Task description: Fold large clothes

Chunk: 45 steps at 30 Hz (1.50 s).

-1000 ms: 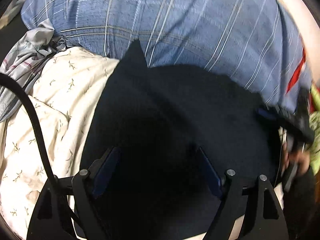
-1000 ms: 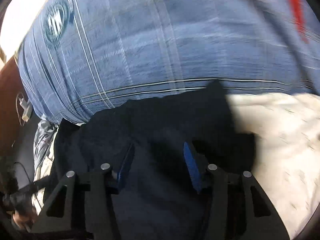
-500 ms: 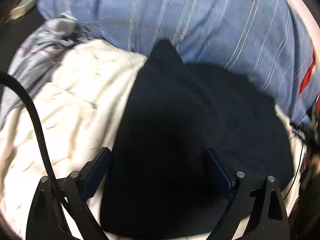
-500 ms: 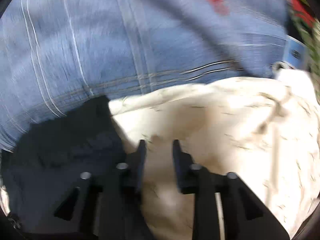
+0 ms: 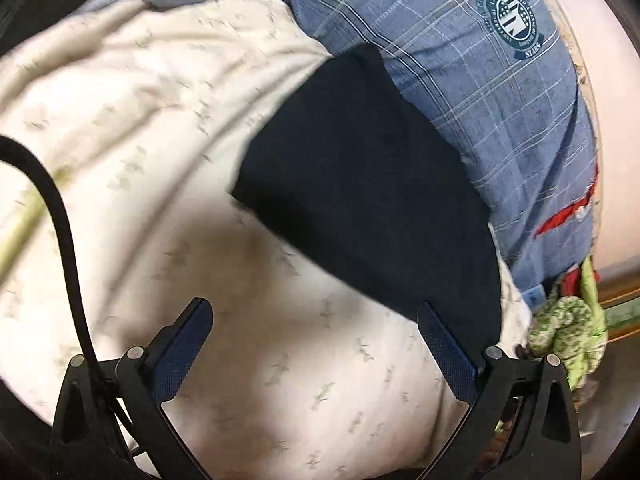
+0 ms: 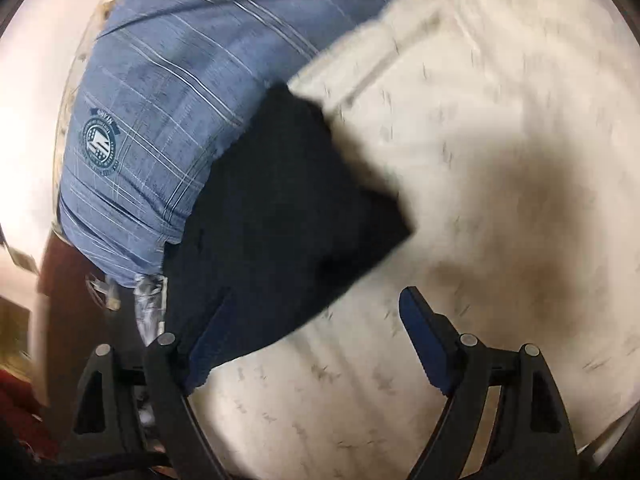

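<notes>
I've got both grippers opening, nothing between the jaws. Left gripper (image 5: 314, 322) sits over the cream sheet (image 5: 160, 120); the folded dark garment (image 5: 368, 200) lies ahead-right, its long axis diagonal. Right gripper (image 6: 316, 316) is nearer, its left finger over the garment's edge.

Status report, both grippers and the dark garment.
Left gripper and right gripper opening, empty. Dark garment folded flat on cream sheet. Blue plaid pillow alongside.
</notes>
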Each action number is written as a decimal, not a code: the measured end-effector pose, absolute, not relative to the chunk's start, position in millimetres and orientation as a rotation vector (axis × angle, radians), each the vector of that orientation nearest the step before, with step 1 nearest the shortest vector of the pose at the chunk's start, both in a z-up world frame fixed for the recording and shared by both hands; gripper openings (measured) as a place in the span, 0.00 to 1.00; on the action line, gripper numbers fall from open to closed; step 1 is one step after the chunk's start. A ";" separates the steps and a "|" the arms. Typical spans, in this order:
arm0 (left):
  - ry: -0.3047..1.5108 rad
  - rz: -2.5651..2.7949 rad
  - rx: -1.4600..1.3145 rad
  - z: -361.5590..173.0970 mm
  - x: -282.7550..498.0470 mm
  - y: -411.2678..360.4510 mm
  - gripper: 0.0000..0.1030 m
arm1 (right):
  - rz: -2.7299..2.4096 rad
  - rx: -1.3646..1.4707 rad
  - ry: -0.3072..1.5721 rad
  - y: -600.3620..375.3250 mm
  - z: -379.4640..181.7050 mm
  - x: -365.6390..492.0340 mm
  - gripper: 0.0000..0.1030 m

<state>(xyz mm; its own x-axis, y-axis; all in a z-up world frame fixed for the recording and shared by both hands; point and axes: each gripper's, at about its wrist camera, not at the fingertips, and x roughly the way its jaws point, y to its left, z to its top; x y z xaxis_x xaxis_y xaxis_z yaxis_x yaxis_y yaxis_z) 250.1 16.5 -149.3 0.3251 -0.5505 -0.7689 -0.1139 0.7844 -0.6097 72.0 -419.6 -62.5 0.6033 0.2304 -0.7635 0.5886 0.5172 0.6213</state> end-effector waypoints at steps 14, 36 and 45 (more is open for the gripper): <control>1.148 -0.255 -0.724 -173.2 329.0 -7.1 0.99 | -0.254 1.094 0.897 -423.2 -100.6 133.8 0.84; 0.950 -0.233 -0.577 -120.2 321.2 3.9 0.16 | -0.216 0.707 0.766 -393.8 -14.4 127.5 0.11; 0.989 -0.224 -0.527 -127.9 310.1 4.3 0.12 | -0.264 0.682 0.779 -391.6 -29.2 121.2 0.06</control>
<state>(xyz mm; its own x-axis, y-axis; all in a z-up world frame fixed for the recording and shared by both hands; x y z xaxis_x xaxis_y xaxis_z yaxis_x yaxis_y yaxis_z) 310.1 4.3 -127.9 0.5390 -0.4119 -0.7347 -0.0548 0.8533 -0.5186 121.2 -391.6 -29.2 0.6927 0.0248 -0.7208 0.4576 0.7574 0.4658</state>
